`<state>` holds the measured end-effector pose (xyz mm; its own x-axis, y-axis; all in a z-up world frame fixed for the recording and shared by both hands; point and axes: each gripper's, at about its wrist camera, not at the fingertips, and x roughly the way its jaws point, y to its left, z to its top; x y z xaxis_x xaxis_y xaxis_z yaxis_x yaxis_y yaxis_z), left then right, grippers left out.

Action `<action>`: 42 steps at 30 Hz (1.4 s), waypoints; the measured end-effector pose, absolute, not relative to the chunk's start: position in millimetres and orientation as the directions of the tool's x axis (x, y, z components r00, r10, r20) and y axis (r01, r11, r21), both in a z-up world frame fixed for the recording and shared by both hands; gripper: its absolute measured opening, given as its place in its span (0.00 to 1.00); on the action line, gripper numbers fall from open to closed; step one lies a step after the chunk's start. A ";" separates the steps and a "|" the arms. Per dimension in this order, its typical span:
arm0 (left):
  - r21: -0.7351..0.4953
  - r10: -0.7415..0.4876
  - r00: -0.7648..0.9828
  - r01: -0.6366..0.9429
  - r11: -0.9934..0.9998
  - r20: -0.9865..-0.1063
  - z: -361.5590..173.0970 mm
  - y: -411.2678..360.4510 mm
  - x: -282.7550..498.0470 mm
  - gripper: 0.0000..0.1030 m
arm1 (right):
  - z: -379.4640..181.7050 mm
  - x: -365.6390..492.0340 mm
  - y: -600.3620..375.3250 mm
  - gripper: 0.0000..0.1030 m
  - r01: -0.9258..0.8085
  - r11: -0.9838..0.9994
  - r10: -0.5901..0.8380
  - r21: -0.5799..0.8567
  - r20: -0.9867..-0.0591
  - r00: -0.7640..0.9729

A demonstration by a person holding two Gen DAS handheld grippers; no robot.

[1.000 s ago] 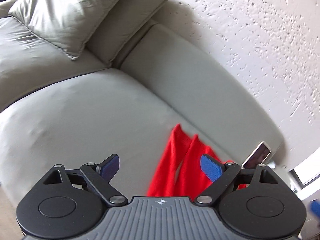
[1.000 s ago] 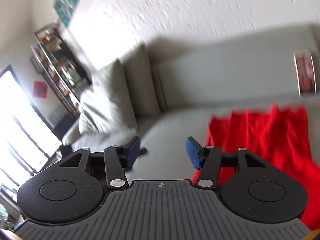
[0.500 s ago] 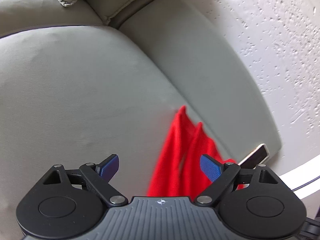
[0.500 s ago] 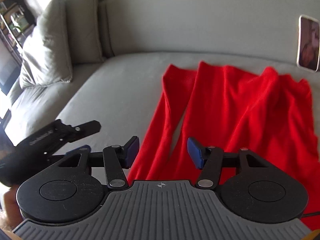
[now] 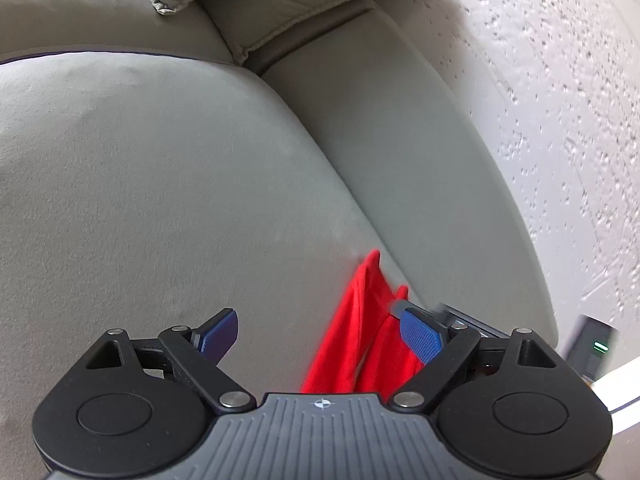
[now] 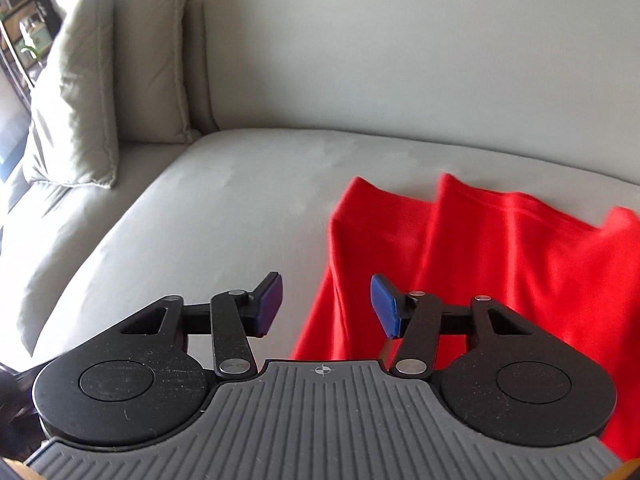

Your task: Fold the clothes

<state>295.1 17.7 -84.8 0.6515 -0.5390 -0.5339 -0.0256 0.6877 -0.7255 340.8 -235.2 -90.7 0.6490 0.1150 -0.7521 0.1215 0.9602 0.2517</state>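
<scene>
On the grey sofa seat (image 6: pixel 224 216) lies a red garment (image 6: pixel 500 256), spread in long folds that run from near me toward the backrest (image 6: pixel 400 60). Its long axis goes front to back across the seat, and its far edge ends in peaked corners just short of the backrest, pointing at it.

My right gripper (image 6: pixel 326 306) hangs above the seat with its jaws spread wide and nothing between them. The garment's left fold passes under the gap and under my right-hand finger; the left-hand finger is over bare cushion. I cannot tell whether the pads touch the cloth.

My left gripper (image 5: pixel 320 334) is likewise spread apart and empty. From its view the red garment (image 5: pixel 352 336) shows as a narrow strip rising between the fingers, nearer the right-hand one, with its tip at the crease where seat meets backrest. Behind that finger the tip of my other gripper shows, blurred.

A pale cushion (image 6: pixel 76 92) leans in the sofa's left corner, well apart from the garment. Beyond the backrest is a rough white wall (image 5: pixel 560 80).
</scene>
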 end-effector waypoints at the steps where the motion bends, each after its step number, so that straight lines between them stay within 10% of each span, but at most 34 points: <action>1: -0.728 -0.537 0.655 -0.028 0.685 -0.531 -85.0 18.8 296.9 0.84 | -96.0 350.8 -234.1 0.56 0.125 0.960 0.112 0.249 -0.755 0.646; 8: -0.731 -0.528 0.661 -0.046 0.681 -0.533 -86.7 20.0 310.4 0.84 | -132.7 400.2 -213.0 0.64 0.177 0.979 -0.019 0.104 -0.813 0.582; 11: -0.728 -0.524 0.666 -0.042 0.684 -0.530 -84.5 21.6 313.2 0.84 | -139.7 403.0 -207.2 0.32 0.196 0.981 -0.120 -0.008 -0.815 0.568; 12: -0.726 -0.519 0.671 -0.043 0.686 -0.530 -83.5 22.5 311.8 0.84 | -137.3 401.7 -208.8 0.03 0.202 0.979 -0.124 -0.006 -0.809 0.574; 14: -0.729 -0.513 0.678 -0.049 0.683 -0.526 -82.2 23.8 310.2 0.84 | -123.1 396.4 -215.7 0.03 0.206 0.977 -0.086 0.051 -0.794 0.602; 25: -0.886 -0.499 0.814 -0.042 0.461 -0.298 -73.5 71.0 288.3 0.84 | -4.9 352.7 -226.8 0.04 -0.333 0.670 0.659 0.663 -0.326 0.678; 27: -0.916 -0.464 0.852 -0.044 0.398 -0.242 -72.8 86.3 282.5 0.84 | -5.9 353.4 -226.6 0.08 -0.354 0.594 0.712 0.722 -0.268 0.649; 30: -0.881 -0.413 0.862 -0.076 0.468 -0.294 -69.9 90.6 285.3 0.85 | -28.0 366.4 -223.3 0.64 -0.120 0.772 0.507 0.625 -0.490 0.709; 34: -0.842 -0.400 0.842 -0.113 0.527 -0.363 -75.9 87.6 299.7 0.85 | -62.3 367.0 -223.1 0.63 0.083 0.915 0.243 0.396 -0.703 0.669; 42: -0.817 -0.394 0.794 -0.210 0.538 -0.463 -118.9 96.8 356.0 0.68 | -55.4 316.7 -227.5 0.63 -0.009 0.919 0.295 0.395 -0.673 0.679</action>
